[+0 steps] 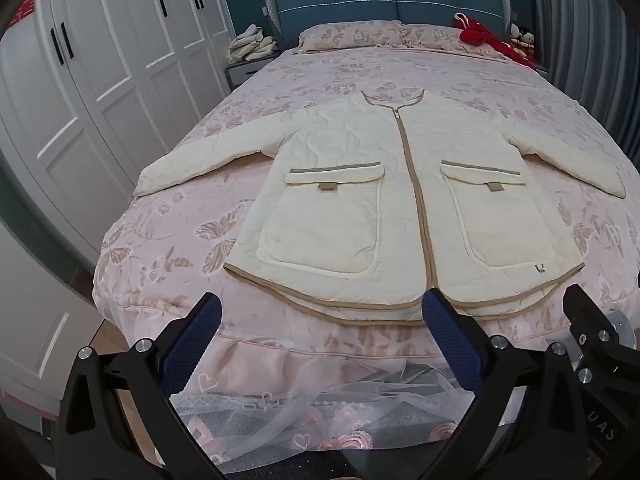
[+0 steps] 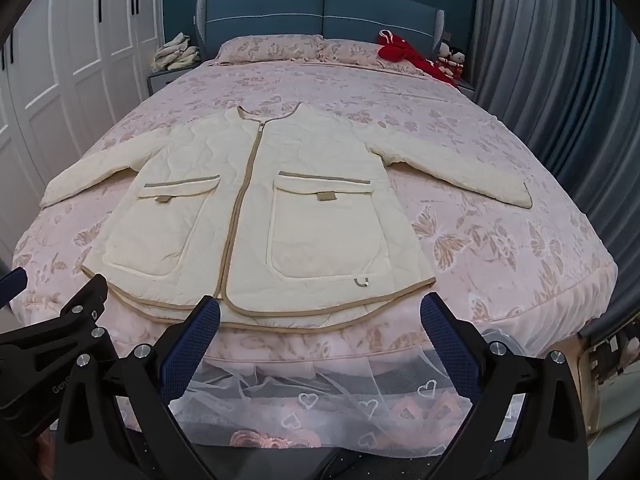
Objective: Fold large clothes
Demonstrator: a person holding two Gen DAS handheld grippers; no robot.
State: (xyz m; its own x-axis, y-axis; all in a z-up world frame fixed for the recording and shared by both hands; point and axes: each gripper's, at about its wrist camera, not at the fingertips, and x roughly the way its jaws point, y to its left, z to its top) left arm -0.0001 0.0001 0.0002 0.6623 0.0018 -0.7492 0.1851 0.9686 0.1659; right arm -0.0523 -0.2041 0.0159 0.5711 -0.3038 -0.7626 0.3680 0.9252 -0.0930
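A cream quilted jacket (image 1: pixel 360 200) with tan trim, a closed front zip and two patch pockets lies flat, front up, on the pink floral bedspread (image 1: pixel 320 76), sleeves spread to both sides and hem toward me. It also shows in the right wrist view (image 2: pixel 256 208). My left gripper (image 1: pixel 322 316) is open and empty, just short of the hem, above the foot of the bed. My right gripper (image 2: pixel 320 314) is open and empty, also just short of the hem. Each gripper shows at the edge of the other's view.
White wardrobes (image 1: pixel 100 92) stand left of the bed. A blue headboard (image 1: pixel 384 0), pillows (image 1: pixel 352 34), a red garment (image 1: pixel 480 34) and dolls are at the far end. Grey curtains (image 2: pixel 560 80) hang at the right. A lace bed skirt (image 2: pixel 320 400) hangs below the foot.
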